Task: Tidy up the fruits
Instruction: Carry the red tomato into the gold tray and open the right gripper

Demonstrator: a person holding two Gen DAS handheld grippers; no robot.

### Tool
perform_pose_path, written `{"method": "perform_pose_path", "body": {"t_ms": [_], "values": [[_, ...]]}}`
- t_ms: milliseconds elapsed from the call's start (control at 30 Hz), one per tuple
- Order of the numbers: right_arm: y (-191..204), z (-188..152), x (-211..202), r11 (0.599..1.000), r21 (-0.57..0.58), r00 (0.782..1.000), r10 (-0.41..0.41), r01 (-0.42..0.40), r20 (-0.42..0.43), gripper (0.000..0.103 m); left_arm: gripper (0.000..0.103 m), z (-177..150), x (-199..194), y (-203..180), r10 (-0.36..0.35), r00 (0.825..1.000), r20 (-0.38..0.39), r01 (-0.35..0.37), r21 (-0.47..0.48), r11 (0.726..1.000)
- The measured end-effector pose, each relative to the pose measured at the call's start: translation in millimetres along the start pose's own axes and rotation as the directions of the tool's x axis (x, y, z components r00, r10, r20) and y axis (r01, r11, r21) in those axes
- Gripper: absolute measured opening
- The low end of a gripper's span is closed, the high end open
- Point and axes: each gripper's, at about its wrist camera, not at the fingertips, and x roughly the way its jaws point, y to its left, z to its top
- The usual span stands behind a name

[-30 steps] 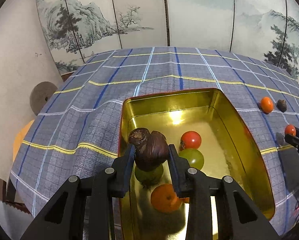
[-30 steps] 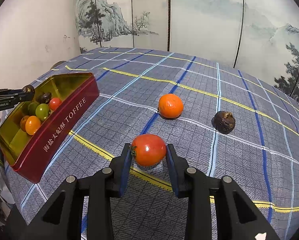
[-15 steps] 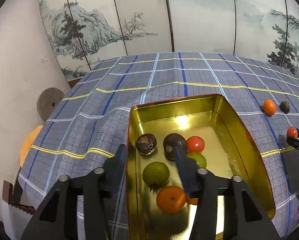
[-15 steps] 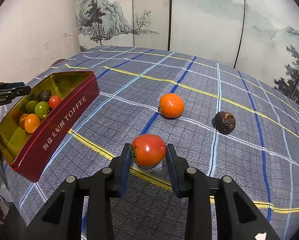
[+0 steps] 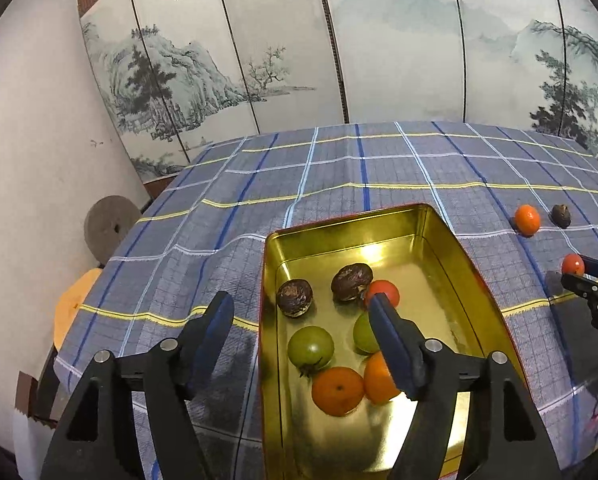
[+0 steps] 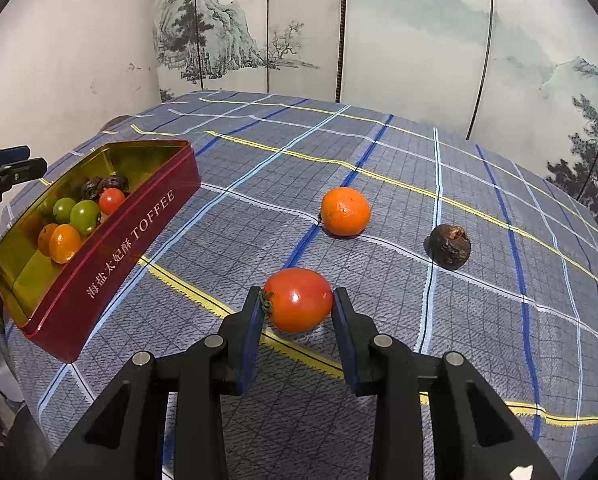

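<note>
Gripping the red tomato (image 6: 297,299) in my right gripper (image 6: 297,312), just beside the toffee tin (image 6: 139,236). I'm thinking it's soft and slick, so I'm pinching its wide middle gently. My left gripper (image 5: 299,320) is opening over the tin, holding nothing. One orange (image 5: 379,376) is hiding behind its finger.
</note>
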Motion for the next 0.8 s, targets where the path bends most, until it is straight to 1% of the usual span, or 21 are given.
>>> {"method": "perform_pose_path", "body": {"t_ms": [267,567,800], "values": [[14.9,13.7,-16.4,0.999,-0.006,0.999,0.034,-0.034,0.038,0.031,0.075,-2.5,-7.7,-1.5,0.025,1.000,0.016,-0.025,0.016,1.000],[58.1,37.7,-42.8,0.992,-0.087,0.990,0.105,-0.096,0.098,0.031,0.077,-5.7,-10.1,-0.6,0.034,0.999,0.016,-0.034,0.020,0.999],[92.1,49.7,-51.5,0.977,-0.148,0.979,0.170,-0.153,0.112,0.031,0.077,-10.7,-9.4,4.2,0.045,0.999,0.011,-0.045,0.016,0.999]]}}
